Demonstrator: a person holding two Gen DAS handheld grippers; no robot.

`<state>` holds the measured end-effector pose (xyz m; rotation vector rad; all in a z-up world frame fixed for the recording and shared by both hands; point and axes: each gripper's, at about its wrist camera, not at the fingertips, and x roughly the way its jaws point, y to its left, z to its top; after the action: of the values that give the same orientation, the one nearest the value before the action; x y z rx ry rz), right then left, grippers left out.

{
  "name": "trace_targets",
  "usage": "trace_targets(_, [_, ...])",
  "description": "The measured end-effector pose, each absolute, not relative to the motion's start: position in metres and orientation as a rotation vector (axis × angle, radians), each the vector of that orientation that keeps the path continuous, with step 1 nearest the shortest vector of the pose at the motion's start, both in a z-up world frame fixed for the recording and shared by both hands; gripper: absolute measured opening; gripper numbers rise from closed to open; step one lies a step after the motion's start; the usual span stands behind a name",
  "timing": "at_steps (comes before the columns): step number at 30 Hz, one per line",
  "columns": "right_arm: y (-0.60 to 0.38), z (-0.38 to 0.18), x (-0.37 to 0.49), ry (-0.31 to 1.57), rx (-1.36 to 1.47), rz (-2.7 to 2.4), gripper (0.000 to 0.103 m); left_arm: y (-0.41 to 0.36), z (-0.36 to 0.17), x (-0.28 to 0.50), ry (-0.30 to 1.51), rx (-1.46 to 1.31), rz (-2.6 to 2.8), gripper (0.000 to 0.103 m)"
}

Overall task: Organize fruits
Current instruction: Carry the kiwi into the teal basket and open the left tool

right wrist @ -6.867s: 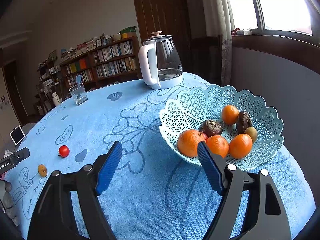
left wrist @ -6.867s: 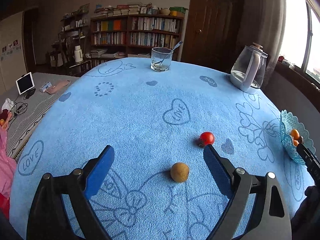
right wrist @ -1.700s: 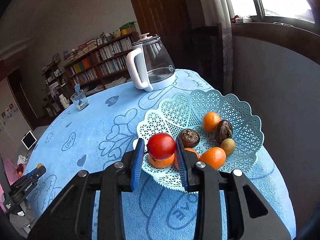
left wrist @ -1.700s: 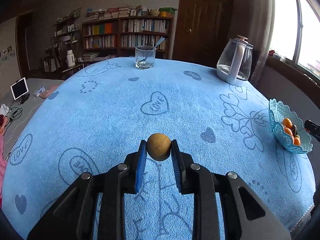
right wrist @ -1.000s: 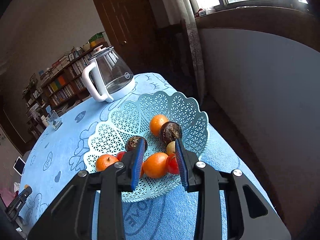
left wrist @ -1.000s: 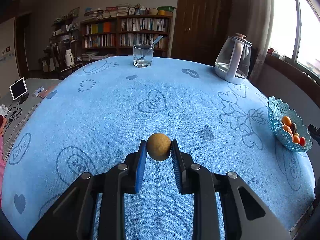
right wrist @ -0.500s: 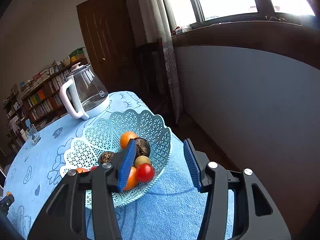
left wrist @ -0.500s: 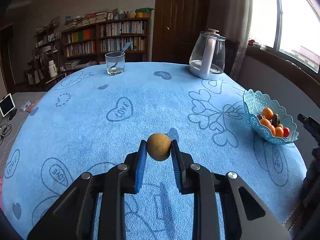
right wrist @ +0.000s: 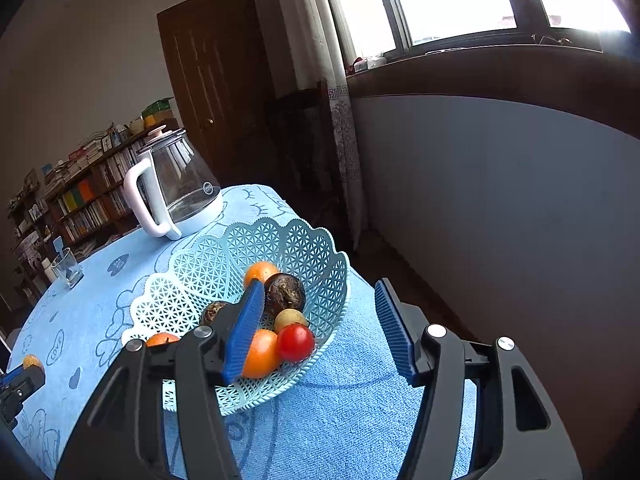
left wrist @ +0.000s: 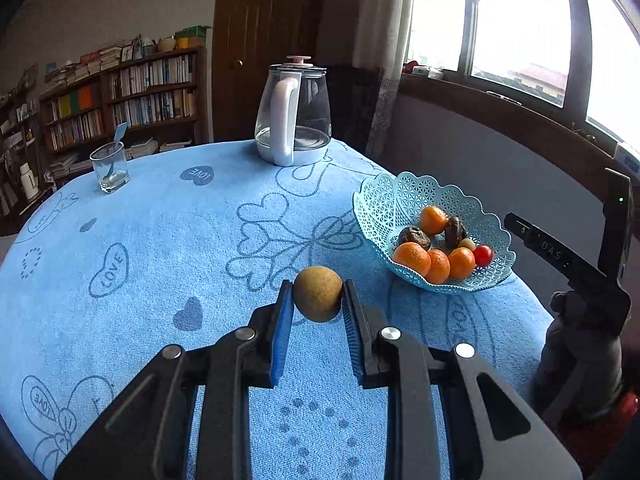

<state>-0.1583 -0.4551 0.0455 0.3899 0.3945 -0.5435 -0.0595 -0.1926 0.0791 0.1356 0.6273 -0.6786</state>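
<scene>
Left gripper [left wrist: 316,304] clamped on brown fruit [left wrist: 317,299], short of basket [left wrist: 384,196]. Carry it over rim, set low beside oranges [left wrist: 436,264]. Right gripper [right wrist: 320,320] jaws just opening, empty, tomato [right wrist: 295,342] already in basket; pull it clear.

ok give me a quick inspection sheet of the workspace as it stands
surface: round table under a blue towel cloth printed with hearts.
job's things: teal lattice basket near the window-side edge holds oranges, two dark fruits and a red tomato; a brown round fruit is off the cloth.
clutter: glass kettle and a drinking glass at the far side.
grippers: left claw is shut on the brown round fruit; right claw is empty, its jaws have just been opening, over the basket's near rim.
cables: nothing seen.
surroundings: bookshelf, wooden door, curtain, window.
</scene>
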Motion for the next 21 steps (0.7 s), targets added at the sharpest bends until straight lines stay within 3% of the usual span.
trace_targets(4, [-0.455,0.044,-0.160,0.386,0.400,-0.547,0.065,-0.220,0.082,-0.062,0.629,0.155,-0.747,0.025])
trace_targets(21, [-0.458,0.045,-0.163,0.361,0.436,-0.544,0.065,-0.321,0.061,-0.064,0.659,0.249,-0.932,0.025])
